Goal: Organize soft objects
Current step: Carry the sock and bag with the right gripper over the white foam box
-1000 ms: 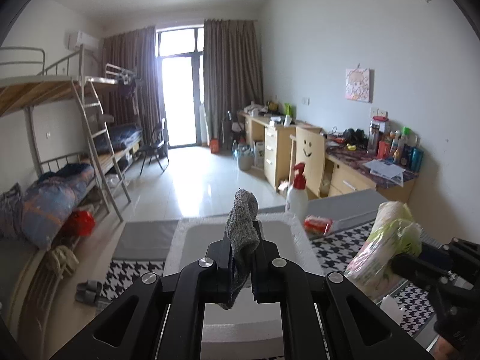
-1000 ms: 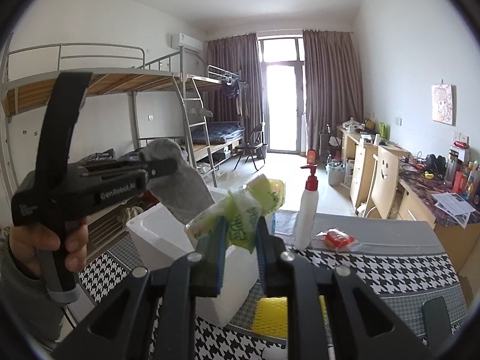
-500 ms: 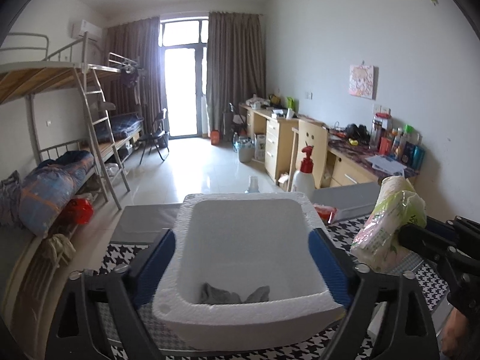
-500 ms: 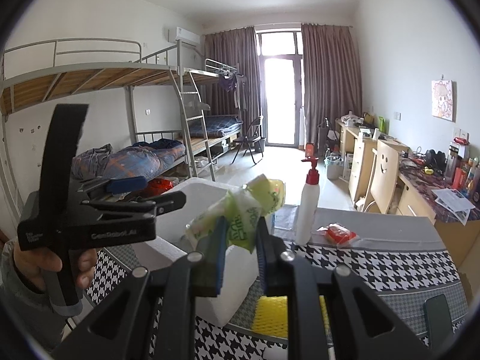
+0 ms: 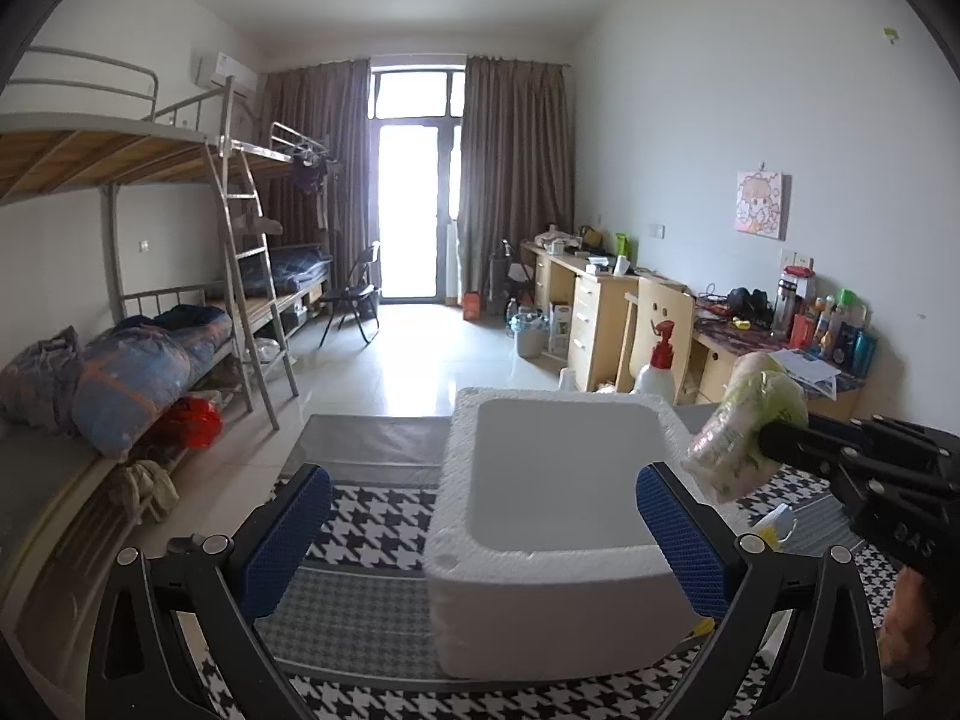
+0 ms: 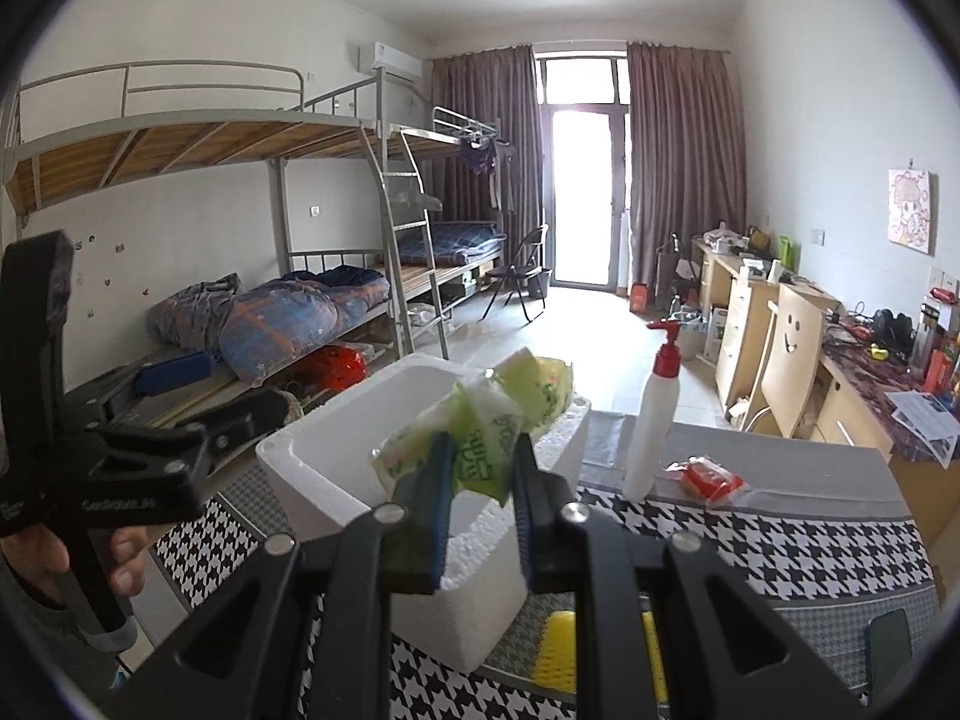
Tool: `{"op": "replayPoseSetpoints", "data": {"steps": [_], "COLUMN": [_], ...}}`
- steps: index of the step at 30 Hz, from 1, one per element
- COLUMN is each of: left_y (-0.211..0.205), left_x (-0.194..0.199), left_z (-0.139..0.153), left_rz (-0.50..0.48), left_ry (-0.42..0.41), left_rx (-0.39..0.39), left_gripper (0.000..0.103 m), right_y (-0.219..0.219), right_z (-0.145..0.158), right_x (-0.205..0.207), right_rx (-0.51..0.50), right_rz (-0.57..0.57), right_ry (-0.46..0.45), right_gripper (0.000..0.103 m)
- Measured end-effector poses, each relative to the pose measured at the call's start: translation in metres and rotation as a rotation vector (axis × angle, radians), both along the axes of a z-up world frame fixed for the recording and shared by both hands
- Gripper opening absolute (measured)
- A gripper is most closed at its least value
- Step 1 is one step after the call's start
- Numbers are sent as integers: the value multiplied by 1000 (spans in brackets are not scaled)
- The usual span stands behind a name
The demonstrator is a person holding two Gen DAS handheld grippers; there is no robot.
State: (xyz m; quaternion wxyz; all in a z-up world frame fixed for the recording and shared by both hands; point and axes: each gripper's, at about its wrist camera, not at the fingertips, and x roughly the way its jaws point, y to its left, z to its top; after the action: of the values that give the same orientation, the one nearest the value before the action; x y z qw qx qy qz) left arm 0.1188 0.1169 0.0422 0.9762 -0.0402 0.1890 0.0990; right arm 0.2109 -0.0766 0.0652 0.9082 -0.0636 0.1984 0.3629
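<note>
Right wrist: right tool (image 6: 480, 474) grips tissue pack (image 6: 480, 426), long axis tilted up-right.

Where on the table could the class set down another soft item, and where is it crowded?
Bare houndstooth cloth lies right of the foam box, in front of the pump bottle and red packet. The box's interior shows mostly bare. Crowded: the box's near right corner, where the right tongs hold the green packet.

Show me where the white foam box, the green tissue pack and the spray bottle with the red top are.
foam box (image 5: 558, 612): left wrist view, on its near outer wall.
green tissue pack (image 6: 486, 450): right wrist view, on the wrapper between the right claw's fingers.
spray bottle (image 6: 651, 426): right wrist view, on its white body.
</note>
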Motion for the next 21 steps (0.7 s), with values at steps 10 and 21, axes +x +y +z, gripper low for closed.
{"op": "replayPoseSetpoints", "data": {"steps": [10,21], "left_y": [6,12], "left_x": [-15,-30], "left_z": [-2,-14], "left_rz": [33,63], "left_ry": [-23,-31], "left_rx": [2,-14], "left_gripper": [102,102], "right_y": [15,35], "right_z": [2,-4], "right_x": [10,24], "right_rx": [-16,-31], "right_rz": [25,22], "right_ry": [27,77], "right_gripper": [22,22]}}
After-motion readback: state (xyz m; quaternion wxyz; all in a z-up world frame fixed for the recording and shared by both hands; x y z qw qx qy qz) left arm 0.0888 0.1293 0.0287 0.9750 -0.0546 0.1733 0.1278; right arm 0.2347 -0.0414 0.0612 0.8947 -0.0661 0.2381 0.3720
